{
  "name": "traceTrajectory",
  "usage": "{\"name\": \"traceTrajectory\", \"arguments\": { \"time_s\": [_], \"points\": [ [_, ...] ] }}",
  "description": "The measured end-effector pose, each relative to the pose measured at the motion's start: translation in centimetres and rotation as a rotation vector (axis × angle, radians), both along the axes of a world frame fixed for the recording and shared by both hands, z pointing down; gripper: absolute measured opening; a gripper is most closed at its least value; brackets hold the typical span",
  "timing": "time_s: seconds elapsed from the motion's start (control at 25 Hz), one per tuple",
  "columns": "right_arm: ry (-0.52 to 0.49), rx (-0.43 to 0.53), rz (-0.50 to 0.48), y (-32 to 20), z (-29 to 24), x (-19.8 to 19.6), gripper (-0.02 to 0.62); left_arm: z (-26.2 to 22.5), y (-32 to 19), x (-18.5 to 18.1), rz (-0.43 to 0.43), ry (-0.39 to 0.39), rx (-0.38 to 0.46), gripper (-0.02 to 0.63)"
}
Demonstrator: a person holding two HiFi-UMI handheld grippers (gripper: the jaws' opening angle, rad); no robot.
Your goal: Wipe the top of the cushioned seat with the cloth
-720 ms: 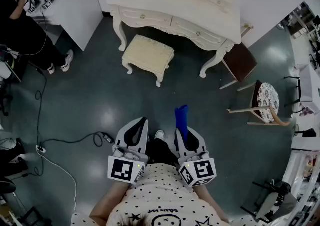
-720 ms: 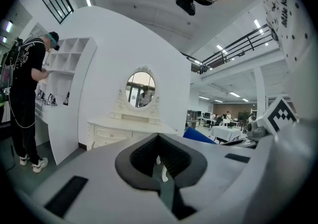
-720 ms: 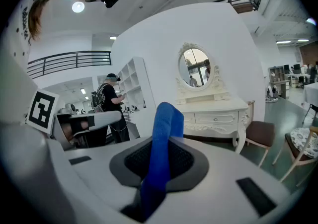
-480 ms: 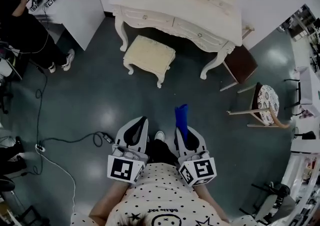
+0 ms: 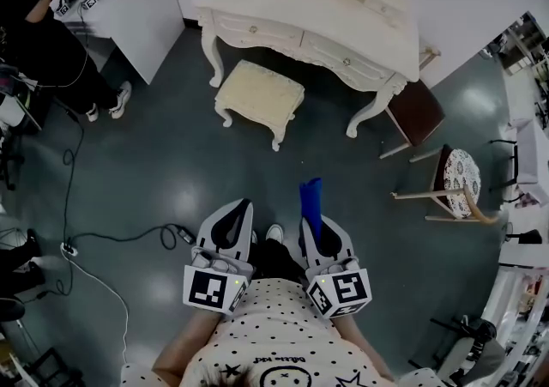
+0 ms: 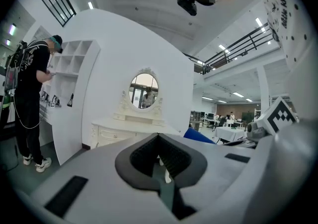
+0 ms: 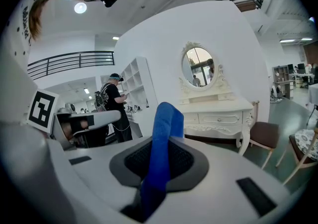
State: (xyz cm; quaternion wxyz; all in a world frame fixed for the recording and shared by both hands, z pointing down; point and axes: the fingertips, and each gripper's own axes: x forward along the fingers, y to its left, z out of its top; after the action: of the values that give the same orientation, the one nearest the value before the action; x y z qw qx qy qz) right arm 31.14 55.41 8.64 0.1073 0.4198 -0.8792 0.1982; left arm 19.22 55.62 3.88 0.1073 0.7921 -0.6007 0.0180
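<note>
Only the cushioned seat [image 5: 259, 93] is drifting slightly in view. You're pinching the cloth [image 5: 311, 199] in your right gripper [image 5: 310, 227], left gripper [image 5: 244, 207] closed empty, both hovering well short of the seat, cloth slightly rightward.

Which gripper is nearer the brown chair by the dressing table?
Right. The right gripper sits below-left of the brown chair; the left gripper is farther left.
</note>
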Motion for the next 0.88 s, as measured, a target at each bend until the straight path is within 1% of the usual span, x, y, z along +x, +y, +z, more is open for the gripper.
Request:
{"name": "traceTrajectory", "arguments": {
  "time_s": [0.28,0.44,0.68,0.88],
  "points": [
    [-0.057,0.003,0.018,-0.8,-0.2,1.1,0.061,0.0,-0.5,0.5,-0.012,-0.01,0.006,-0.003],
    [-0.054,0.019,0.003,-1.6,0.0,1.8,0.061,0.3,-0.8,1.0,-0.03,-0.009,0.015,-0.003],
    [-0.066,0.004,0.007,-2.9,0.4,2.3,0.062,0.3,-1.8,1.3,-0.053,-0.012,0.03,-0.002],
    [-0.043,0.008,-0.008,-3.9,0.7,0.8,0.061,0.5,-2.9,-0.4,-0.069,-0.005,0.031,-0.003]
  ]
}}
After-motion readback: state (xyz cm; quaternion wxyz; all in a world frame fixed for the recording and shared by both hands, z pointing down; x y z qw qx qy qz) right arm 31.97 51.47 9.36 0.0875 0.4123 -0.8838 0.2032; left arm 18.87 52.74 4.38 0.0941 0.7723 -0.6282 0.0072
